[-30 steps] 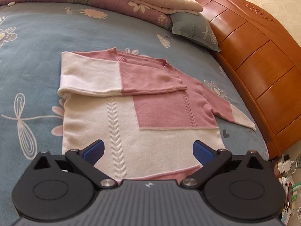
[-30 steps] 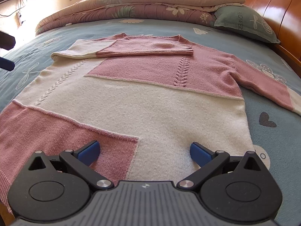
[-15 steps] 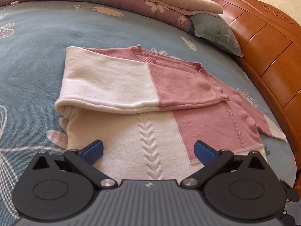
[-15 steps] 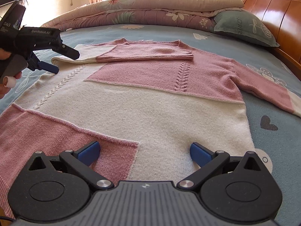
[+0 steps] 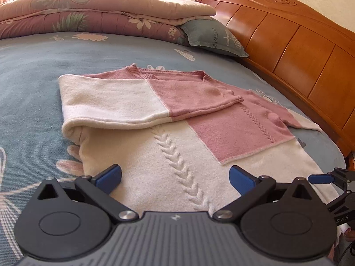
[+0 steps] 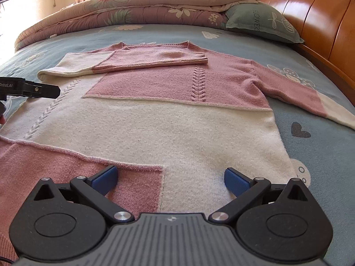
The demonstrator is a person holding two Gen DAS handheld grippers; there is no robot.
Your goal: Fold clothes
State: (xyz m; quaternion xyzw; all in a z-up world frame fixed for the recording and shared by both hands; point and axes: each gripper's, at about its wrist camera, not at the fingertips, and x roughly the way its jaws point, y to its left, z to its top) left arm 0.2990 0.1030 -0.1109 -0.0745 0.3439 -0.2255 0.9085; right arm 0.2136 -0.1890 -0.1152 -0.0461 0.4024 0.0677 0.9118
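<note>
**One sleeve folded, one to go**

One wide bed (image 6: 155, 33), covered in a blue-grey flowered sheet, serves as the folding surface, giving room for the garment to lie flat; a wooden headboard (image 5: 288, 51) runs along its right side, and a rolled quilt (image 6: 133, 6) and a grey pillow (image 6: 261, 22) are stacked at the far end, out of the way.

The pink and cream sweater (image 6: 166, 122) lies spread face up in the middle of the bed, neckline away from the cameras and hem nearest them. Its left sleeve (image 5: 133, 102) is already laid across the chest just below the collar, so that side is squared off. The right sleeve (image 6: 310, 97) is stretched out over the sheet toward the headboard, and judging by this it is the next part to fold in.

The left tongs (image 5: 175, 175) hover low above the cream panel near the sweater's left edge, spread wide with nothing between the blue pads. The right tongs (image 6: 170, 175) hang over the hem, equally wide apart and empty, probably because neither has chosen its hold yet. Each pair shows at the margin of the other's view.
</note>
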